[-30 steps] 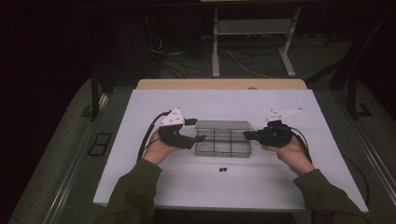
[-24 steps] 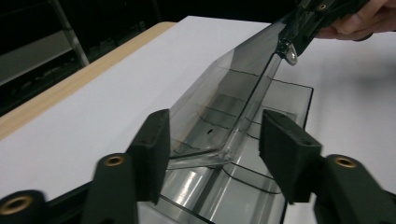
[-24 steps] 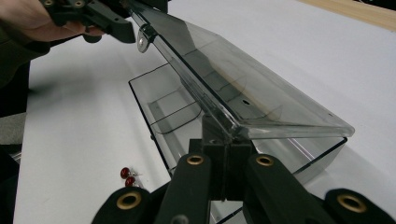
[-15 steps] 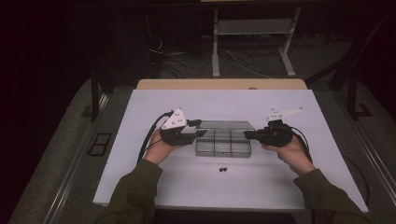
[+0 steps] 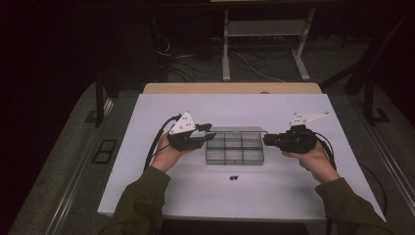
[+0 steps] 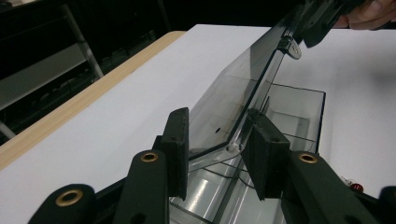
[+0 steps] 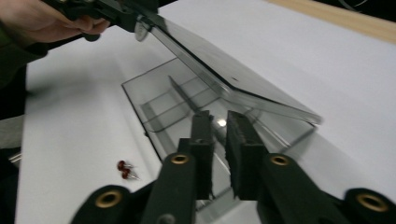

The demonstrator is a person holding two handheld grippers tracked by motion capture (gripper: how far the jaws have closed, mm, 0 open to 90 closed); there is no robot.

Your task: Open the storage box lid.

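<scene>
Since earlier, the lid (image 5: pixel 238 130) has lifted, long axis running gripper to gripper.

White tabletop (image 5: pixel 147 147), rectangular, with a pale wooden strip (image 5: pixel 205 88) showing along its far edge. Near the middle, resting directly on the white surface, a clear plastic box (image 5: pixel 235 152) split into small compartments in two rows, its clear lid (image 6: pixel 233 88) raised at a slant on the far side. Just in front of the box, on the near side and apart from it, two tiny dark red pieces (image 7: pixel 125 170) lying close together, too small to identify. Dark floor (image 5: pixel 58 161) around the tabletop on both sides, with a metal stand (image 5: pixel 264 44) and loose cables beyond the far edge.
</scene>
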